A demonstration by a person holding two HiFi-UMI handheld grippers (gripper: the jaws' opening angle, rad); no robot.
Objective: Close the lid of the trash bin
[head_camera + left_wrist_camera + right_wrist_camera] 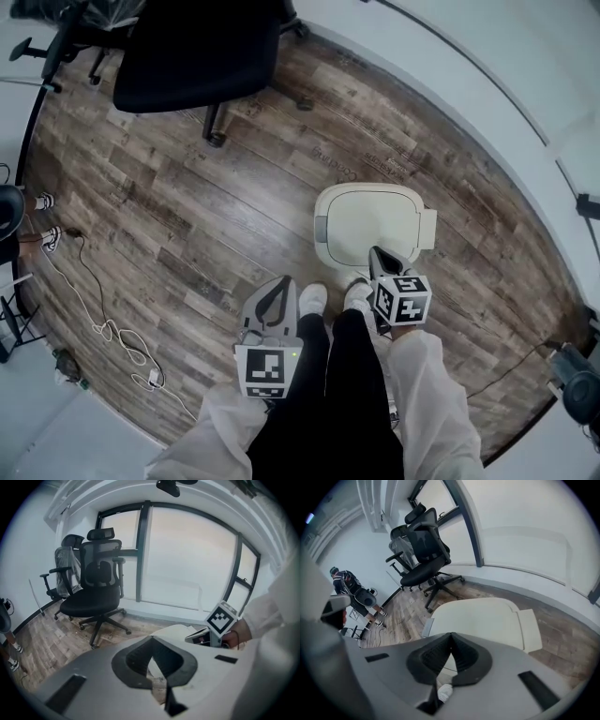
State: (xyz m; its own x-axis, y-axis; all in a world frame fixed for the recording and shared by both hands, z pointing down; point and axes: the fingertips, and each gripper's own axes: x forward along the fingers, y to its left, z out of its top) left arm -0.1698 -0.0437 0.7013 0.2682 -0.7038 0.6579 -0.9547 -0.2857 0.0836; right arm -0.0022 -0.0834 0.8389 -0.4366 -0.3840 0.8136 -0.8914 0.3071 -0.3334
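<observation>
The cream trash bin [370, 225] stands on the wood floor just ahead of my feet, its lid lying flat and down on the body. My right gripper [377, 253] hovers over the bin's near edge, jaws together with nothing between them. In the right gripper view the lid [487, 618] fills the space beyond the shut tips [451, 635]. My left gripper [278, 285] hangs to the left of the bin, above the floor, also shut and empty. The left gripper view shows the bin [174, 631] past the tips [151, 639] and the right gripper's marker cube [221, 617].
A black office chair [197, 47] stands at the back left, a second one behind it [65, 559]. White cables [103, 323] trail over the floor at left, near another person's shoes [47, 234]. The white wall curves round the right side. A dark device [577, 375] sits at the lower right.
</observation>
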